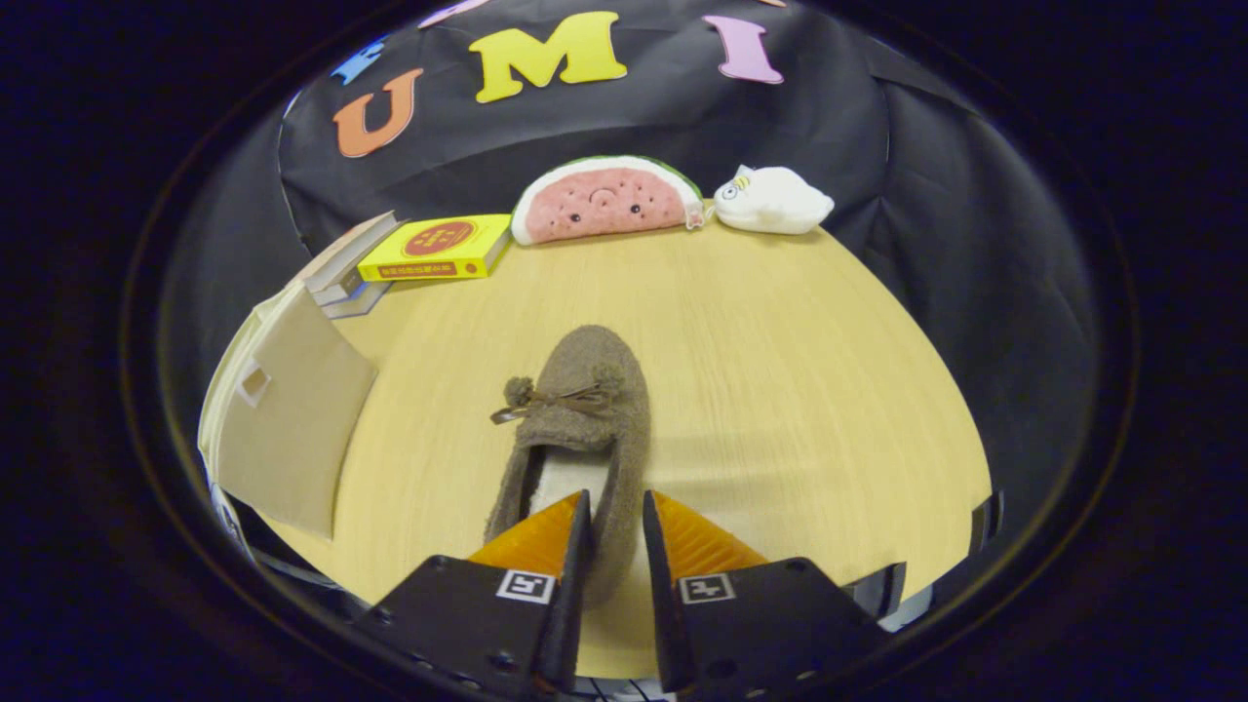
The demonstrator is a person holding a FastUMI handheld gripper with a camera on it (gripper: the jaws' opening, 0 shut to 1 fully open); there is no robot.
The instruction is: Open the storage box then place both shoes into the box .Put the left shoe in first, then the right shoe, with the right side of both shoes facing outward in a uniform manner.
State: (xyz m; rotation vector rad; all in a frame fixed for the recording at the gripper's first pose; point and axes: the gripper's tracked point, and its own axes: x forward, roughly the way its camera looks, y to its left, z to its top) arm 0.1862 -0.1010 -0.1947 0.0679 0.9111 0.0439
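A: What's on the left?
B: Storage box [283, 409], beige, at the left edge of the table [780, 390], lid side with a small square cutout facing the camera. Looks closed, can't tell for sure. Just beyond it, a stack of books [341, 273] with a yellow book [439, 249] beside it.

A: Centre?
B: Brown fuzzy shoe [585, 429] lying on the table, toe pointing away toward the back wall, small bow with pom-poms on top. Heel end sits at the fingers.

A: Gripper [614, 517] state?
B: Fingers nearly closed, clamped across the shoe's right heel wall: left finger inside the opening over the pale lining, right finger outside the wall. Shoe sole appears to be on the table, lift not discernible.

A: Back and right?
B: Watermelon plush [604, 200] at the far table edge, white plush [770, 200] just right of it, nearly touching. Right half of the table is bare wood.
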